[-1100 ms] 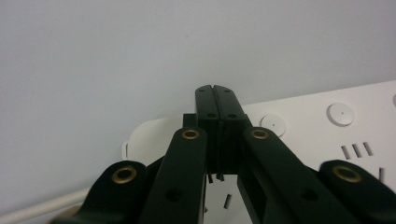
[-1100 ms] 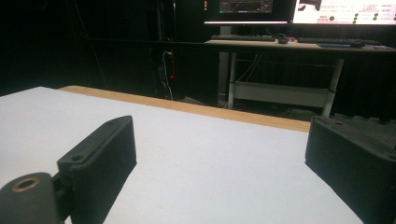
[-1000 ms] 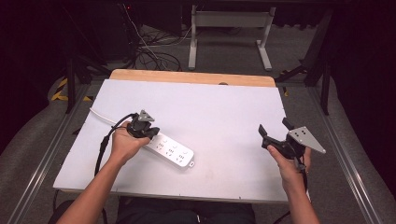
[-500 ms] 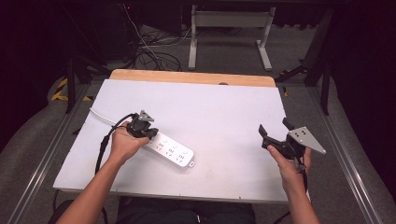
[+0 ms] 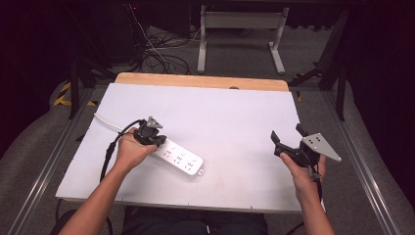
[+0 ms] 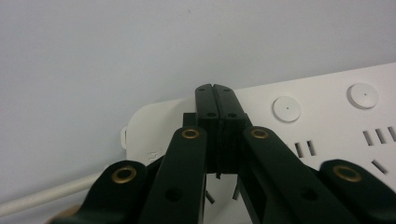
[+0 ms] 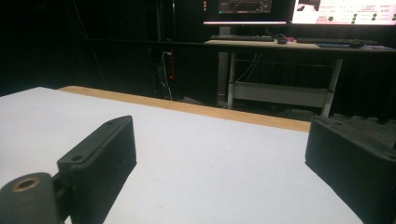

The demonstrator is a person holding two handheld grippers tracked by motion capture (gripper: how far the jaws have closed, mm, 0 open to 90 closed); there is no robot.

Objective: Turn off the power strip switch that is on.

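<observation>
A white table [image 5: 230, 112] fronts a desk [image 7: 299, 44] with monitors [image 7: 343, 10].

White table [image 5: 235, 112] with power strip [image 5: 180, 159]

One white power strip [image 5: 179, 159] with what looks like three socket groups, two tongs, one table [image 5: 235, 107]

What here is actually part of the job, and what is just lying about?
In use:
- power strip, white, flat on the table
- left gripper, jaws shut, tips over the strip's cord end
- white cord running off that end

Not in use:
- right gripper, open, nothing between its jaws
- desk with monitors behind
- floor cables
</observation>
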